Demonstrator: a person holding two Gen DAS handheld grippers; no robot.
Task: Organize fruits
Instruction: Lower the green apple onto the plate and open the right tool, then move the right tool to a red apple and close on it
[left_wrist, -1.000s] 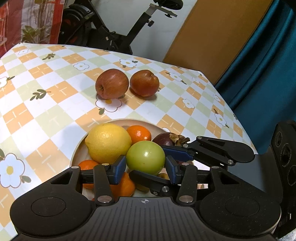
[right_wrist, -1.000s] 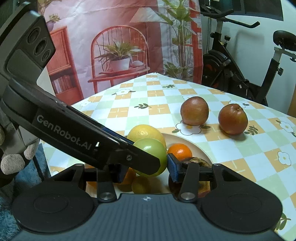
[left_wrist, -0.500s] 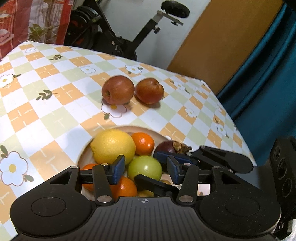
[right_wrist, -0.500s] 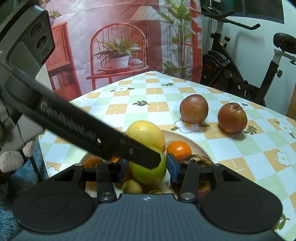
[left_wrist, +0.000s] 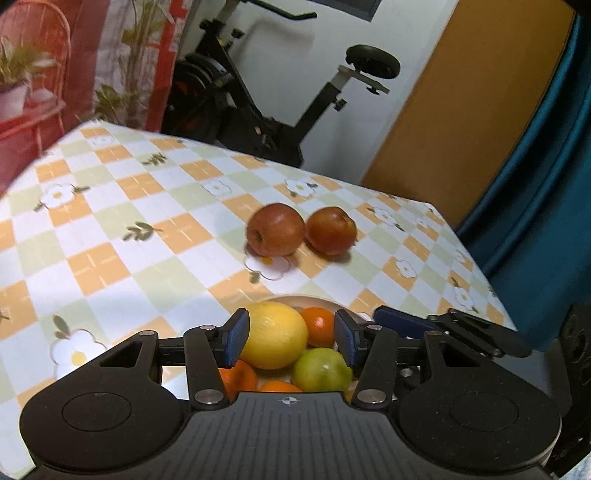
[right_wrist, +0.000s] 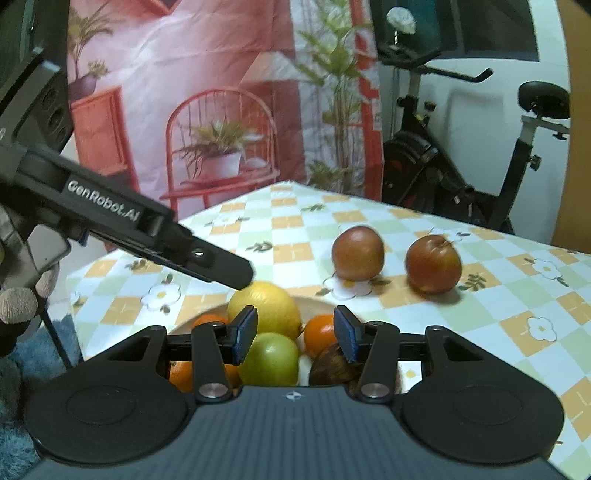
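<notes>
A shallow beige bowl (right_wrist: 317, 305) sits at the near edge of a table covered with a checked orange, green and white flowered cloth (left_wrist: 122, 236), and it holds most of the fruit: a large yellow lemon (left_wrist: 275, 334) at the back left, a round green apple (left_wrist: 320, 370) just in front of it and touching it, a small orange mandarin (left_wrist: 320, 325) behind the apple on the right, two more mandarins at the front, one on the left (left_wrist: 238, 376) and one low in the middle (left_wrist: 279, 387), and a dark brownish-purple fruit with a dried crown (right_wrist: 334, 365), seen clearly only from the right wrist, at the bowl's right side. Farther back on the cloth, apart from the bowl, two red-brown apples lie side by side, the left one (left_wrist: 275, 229) and the right one (left_wrist: 330, 230) nearly touching. The left gripper (left_wrist: 291, 334) hovers over the bowl with its blue-padded fingers (left_wrist: 236, 338) parted and nothing pressed between them; the lemon and apple show below the gap. The right gripper (right_wrist: 295, 334) is also above the bowl, its jaws opening, its pads clear of the fruit, gripping nothing. In the right wrist view the left gripper's black finger reaches in from the left above the lemon. Beyond the table stand a black exercise bike (left_wrist: 280, 110), a printed red backdrop with a chair and plants (right_wrist: 221, 110), an orange-brown panel (left_wrist: 461, 110) and a teal curtain (left_wrist: 546, 166).
</notes>
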